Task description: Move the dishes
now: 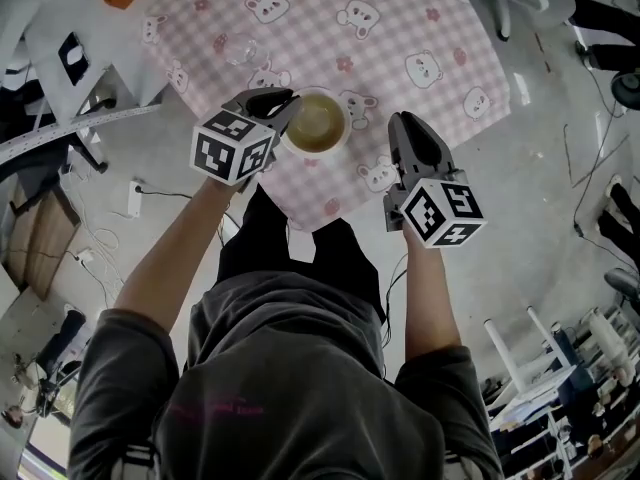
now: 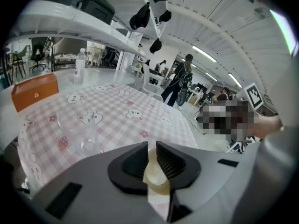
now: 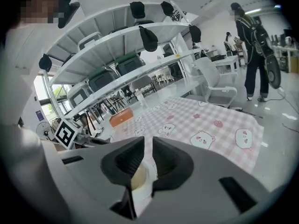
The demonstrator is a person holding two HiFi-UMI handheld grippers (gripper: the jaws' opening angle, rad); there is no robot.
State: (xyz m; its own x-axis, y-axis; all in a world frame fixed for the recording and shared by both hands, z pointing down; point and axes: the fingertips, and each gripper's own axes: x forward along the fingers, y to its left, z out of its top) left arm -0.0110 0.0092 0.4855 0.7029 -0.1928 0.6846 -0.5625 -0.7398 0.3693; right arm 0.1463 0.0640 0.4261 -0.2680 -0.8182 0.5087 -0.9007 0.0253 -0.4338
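Bowl (image 1: 315, 121), white-rimmed and yellowish-brown inside, shown over the near corner of the tabletop (image 1: 108, 30), within the part covered by a pink checked cloth (image 1: 400, 28) printed with bears; whether the bowl is clear of the cloth cannot be told. The bowl's left rim is met by the left hand-held gripper (image 1: 290, 108). Its jaws are drawn almost together: in the left gripper view only a narrow slit is left between the ribbed pads (image 2: 138, 161), and the pale bowl (image 2: 156, 177) is seen caught in that slit. The right hand-held gripper (image 1: 397, 118) is placed at the bowl's right side. In the right gripper view its jaws are likewise nearly closed, with the bowl's white rim (image 3: 149, 169) standing in the slit and the yellowish inside lying to its left. The left marker cube (image 1: 232, 146) and the right marker cube (image 1: 445, 211) are carried behind the jaws, and both tools are held on outstretched forearms (image 1: 170, 258) above a grey shirt (image 1: 300, 368) and dark trousers (image 1: 265, 238). Farther back on the cloth a clear glass (image 1: 240, 48) is stood, well apart from the bowl. An orange box (image 2: 35, 91) is set on the bare tabletop beyond the cloth's edge, with a water bottle (image 2: 80, 65) behind it. White shelving (image 3: 140, 45) hung with dark cap-like objects, a white chair (image 3: 217, 85) and a standing person (image 3: 254, 45) with a backpack are visible beyond the tabletop.
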